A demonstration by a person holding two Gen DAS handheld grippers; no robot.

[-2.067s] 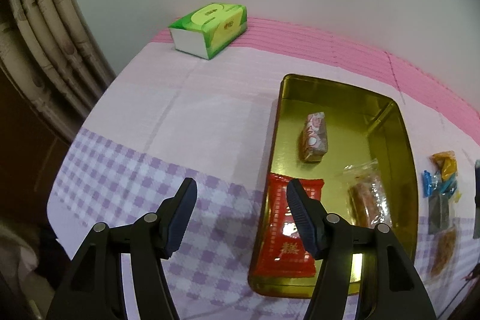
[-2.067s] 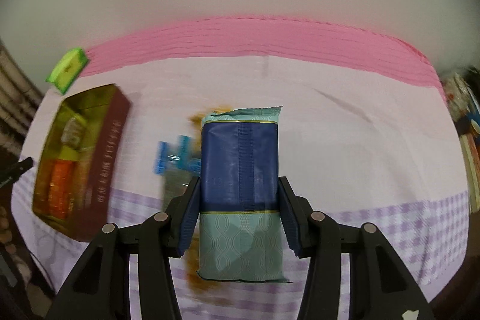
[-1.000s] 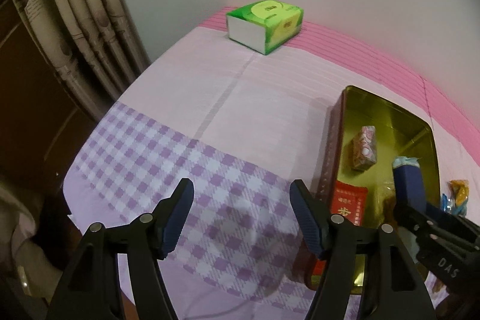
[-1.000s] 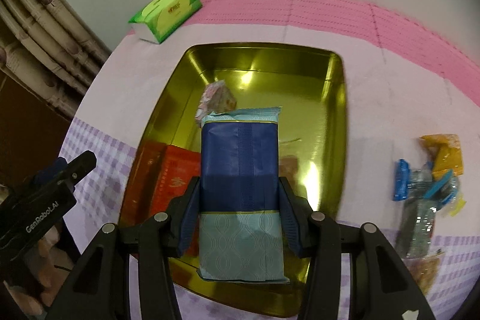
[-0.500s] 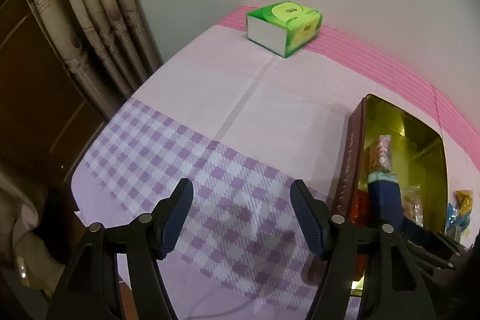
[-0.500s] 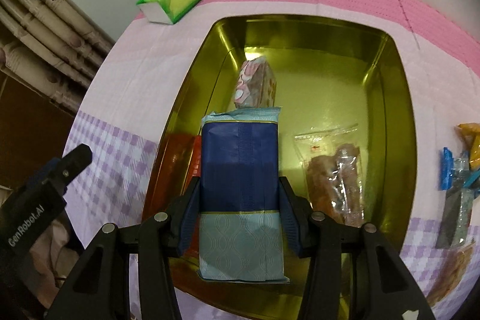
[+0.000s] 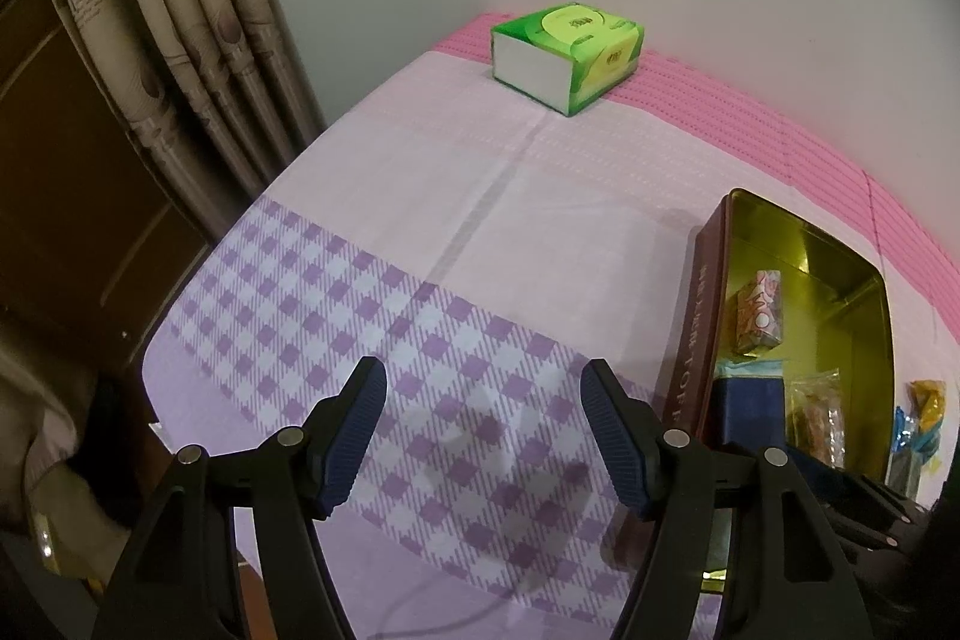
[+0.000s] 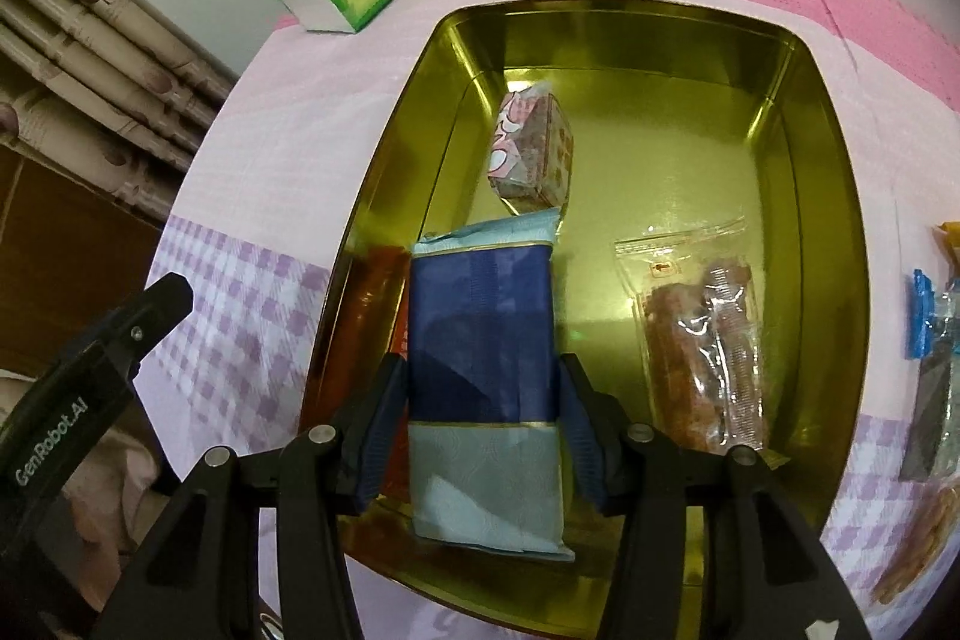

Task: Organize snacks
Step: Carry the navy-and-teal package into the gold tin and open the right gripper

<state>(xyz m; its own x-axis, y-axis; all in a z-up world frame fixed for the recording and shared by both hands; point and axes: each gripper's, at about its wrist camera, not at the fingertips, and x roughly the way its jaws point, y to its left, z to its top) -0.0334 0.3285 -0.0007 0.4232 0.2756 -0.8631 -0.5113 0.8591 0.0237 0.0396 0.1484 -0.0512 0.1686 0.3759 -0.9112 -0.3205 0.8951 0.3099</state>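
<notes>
My right gripper (image 8: 480,424) is shut on a dark blue and pale teal snack packet (image 8: 483,370) and holds it low inside the gold tin (image 8: 840,196), over a red packet (image 8: 384,292). A pink wrapped snack (image 8: 531,154) and a clear bag of brown snacks (image 8: 702,340) lie in the tin. My left gripper (image 7: 483,436) is open and empty over the purple checked cloth, left of the tin (image 7: 696,316). The blue packet (image 7: 750,412) shows inside the tin there.
A green tissue box (image 7: 567,55) sits at the far edge by the wall. Loose blue, yellow and dark wrappers (image 8: 933,334) lie right of the tin. Curtains (image 7: 180,40) hang at the left beyond the table edge.
My right gripper carried the blue packet from the loose snacks over the tin and lowered it inside. My left gripper pulled away to the left of the tin.
</notes>
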